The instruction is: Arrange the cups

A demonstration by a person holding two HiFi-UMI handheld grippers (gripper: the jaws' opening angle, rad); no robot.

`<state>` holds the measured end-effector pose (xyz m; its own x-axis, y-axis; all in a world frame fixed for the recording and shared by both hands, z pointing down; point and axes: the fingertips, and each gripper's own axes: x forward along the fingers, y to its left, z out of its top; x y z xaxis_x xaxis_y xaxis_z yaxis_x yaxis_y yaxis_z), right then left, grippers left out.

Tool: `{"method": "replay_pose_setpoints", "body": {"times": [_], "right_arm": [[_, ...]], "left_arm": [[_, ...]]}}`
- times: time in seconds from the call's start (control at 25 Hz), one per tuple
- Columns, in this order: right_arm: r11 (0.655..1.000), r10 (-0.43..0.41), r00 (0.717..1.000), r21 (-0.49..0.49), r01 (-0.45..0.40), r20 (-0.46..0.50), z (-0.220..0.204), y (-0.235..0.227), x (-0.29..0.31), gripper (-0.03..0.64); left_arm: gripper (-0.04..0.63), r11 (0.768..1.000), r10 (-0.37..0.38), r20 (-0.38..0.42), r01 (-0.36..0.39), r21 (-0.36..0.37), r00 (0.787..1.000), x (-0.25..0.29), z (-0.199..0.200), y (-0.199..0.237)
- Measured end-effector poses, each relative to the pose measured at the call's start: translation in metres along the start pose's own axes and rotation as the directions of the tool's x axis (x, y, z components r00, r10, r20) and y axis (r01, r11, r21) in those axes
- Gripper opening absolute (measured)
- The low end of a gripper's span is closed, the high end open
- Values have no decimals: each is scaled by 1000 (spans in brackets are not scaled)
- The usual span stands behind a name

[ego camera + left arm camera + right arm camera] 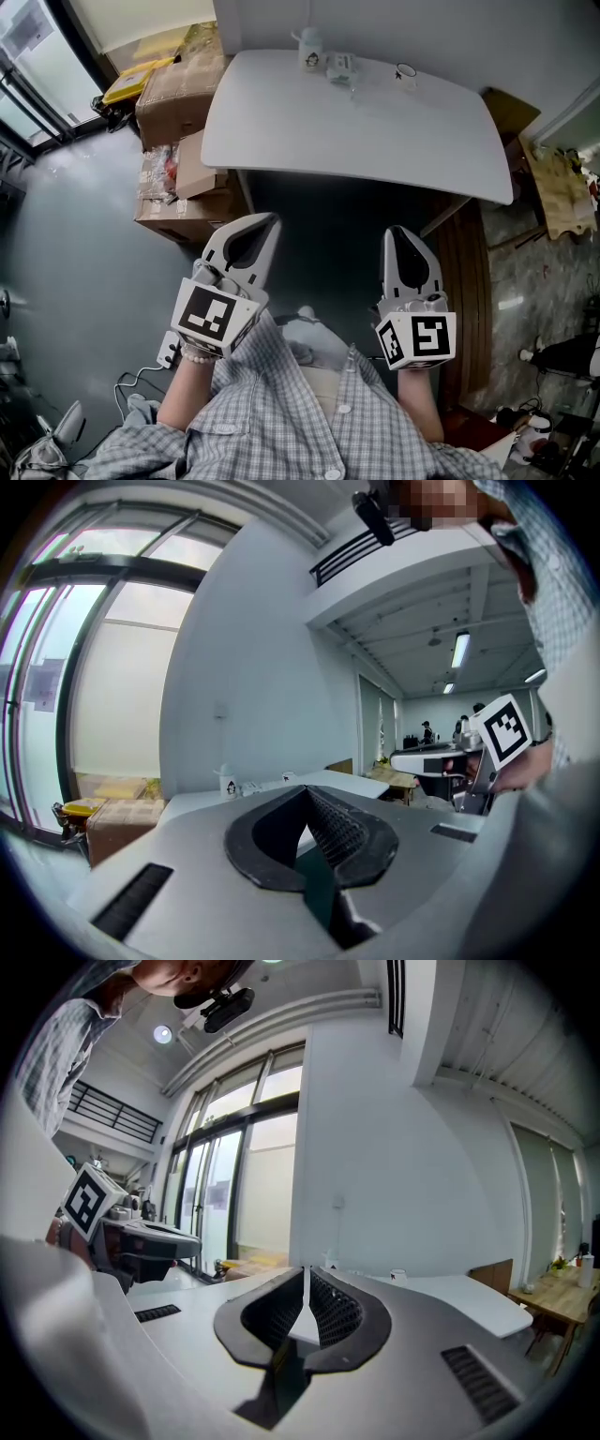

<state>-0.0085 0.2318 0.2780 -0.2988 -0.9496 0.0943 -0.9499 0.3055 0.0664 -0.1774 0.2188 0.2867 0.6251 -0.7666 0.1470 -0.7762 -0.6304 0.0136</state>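
The cups stand along the far edge of a white table (375, 141). They are a white cup with a dark figure (310, 52), a clear glass (342, 67) and a small white cup (406, 73). Both grippers are held well short of the table, over the dark floor. My left gripper (267, 223) is shut with nothing in it, and so is my right gripper (397, 232). In the left gripper view the shut jaws (305, 791) point at the table, with the white cup (230, 785) far off. The right gripper view shows shut jaws (307, 1274) and the small cup (398, 1275) in the distance.
Cardboard boxes (173, 89) are stacked on the floor left of the table, with more (187, 192) near its front left corner. A wooden piece (511, 111) stands at the table's right end. Cables lie on the floor at the lower left (141, 380).
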Motion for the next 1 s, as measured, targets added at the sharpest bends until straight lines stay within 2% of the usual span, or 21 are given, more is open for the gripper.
{"method": "replay_pose_setpoints", "body": {"times": [0.24, 0.64, 1.0], "right_arm": [[1000, -4, 1000, 8, 4, -7, -13, -25, 4, 34], [993, -106, 993, 45, 108, -47, -27, -76, -5, 34], [982, -178, 981, 44, 182, -71, -27, -116, 23, 34]], "left_arm": [[9, 1000, -23, -13, 23, 8, 1000, 27, -1, -15], [9, 994, -111, -21, 111, 10, 994, 80, 5, -37], [9, 981, -190, -25, 191, 21, 981, 144, 12, -31]]}}
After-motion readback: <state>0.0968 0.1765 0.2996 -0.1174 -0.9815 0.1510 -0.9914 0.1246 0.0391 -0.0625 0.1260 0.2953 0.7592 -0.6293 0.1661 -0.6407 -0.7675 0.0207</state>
